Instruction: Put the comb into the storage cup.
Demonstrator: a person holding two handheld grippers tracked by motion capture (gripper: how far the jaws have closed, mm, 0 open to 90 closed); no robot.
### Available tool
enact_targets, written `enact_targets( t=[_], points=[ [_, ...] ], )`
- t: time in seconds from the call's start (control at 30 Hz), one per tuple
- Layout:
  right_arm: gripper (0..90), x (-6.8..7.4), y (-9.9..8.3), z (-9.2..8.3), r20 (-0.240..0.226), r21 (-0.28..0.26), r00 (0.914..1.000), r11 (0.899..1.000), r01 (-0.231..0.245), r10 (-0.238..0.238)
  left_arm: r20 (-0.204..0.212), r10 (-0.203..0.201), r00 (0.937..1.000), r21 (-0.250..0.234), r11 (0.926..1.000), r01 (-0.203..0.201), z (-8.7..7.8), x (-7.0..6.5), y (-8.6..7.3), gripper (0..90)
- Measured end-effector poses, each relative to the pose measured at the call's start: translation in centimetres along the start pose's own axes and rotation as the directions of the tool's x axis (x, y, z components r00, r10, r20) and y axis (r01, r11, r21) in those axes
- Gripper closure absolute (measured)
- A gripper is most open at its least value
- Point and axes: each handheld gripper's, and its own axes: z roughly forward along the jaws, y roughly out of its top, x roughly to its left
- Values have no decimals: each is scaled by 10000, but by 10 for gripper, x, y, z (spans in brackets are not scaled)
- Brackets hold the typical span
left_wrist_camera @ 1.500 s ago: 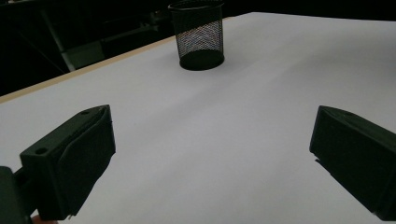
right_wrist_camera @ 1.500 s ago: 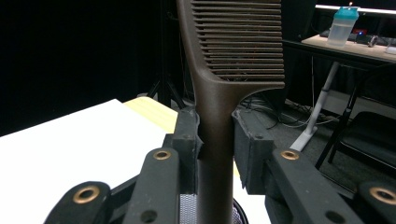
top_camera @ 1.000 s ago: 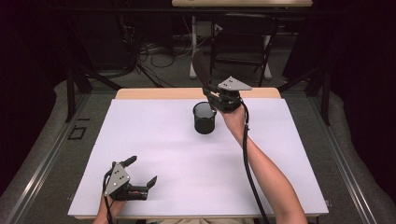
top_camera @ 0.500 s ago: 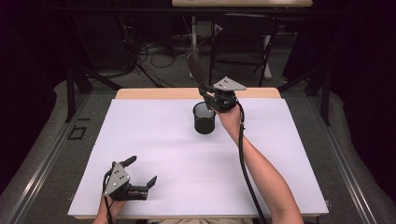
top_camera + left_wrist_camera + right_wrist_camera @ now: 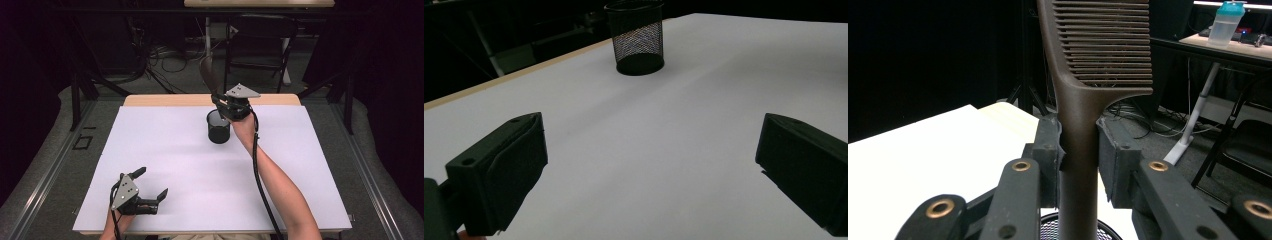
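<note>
Right gripper point(image 5: 1079, 150) clamps comb point(image 5: 1083, 105) upright above mesh cup point(image 5: 218, 126) at table's 12 o'clock (left gripper point(image 5: 649, 170) open, idle). Lower straight, keep handle vertical.

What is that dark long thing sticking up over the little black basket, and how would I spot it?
Start at the white table and find the black wire-mesh cup near its far edge. Just above it, the right gripper is shut on a dark brown plastic comb, held upright by its handle. Its row of fine teeth sets it apart from the black cup and grippers.
</note>
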Motion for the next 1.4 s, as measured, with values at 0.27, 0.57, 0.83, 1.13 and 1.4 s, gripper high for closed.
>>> enact_targets(
  t=[0.27, 0.57, 0.83, 1.13, 1.4],
  points=[
    [724, 2, -3, 4, -54, 130, 10000, 9999, 37, -36, 6, -19, 10000, -7, 10000, 19, 0, 0, 0, 3],
    [724, 2, -8, 10, 0, 280, 10000, 9996, -32, 32, 22, -6, 10000, -18, 10000, 6, 0, 0, 0, 3],
    [725, 2, -13, 13, -15, 455, 10000, 9989, -57, 58, 32, -15, 10000, -15, 10000, 15, 0, 0, 0, 3],
    [724, 3, -17, 17, -66, 580, 10000, 9983, 20, -17, 26, -20, 10000, -21, 10000, 20, 0, 0, 0, 3],
    [724, 3, -21, 18, -45, 663, 10000, 9978, 14, -11, 18, -16, 10000, -23, 10000, 16, 0, 0, 0, 3]
  ],
)
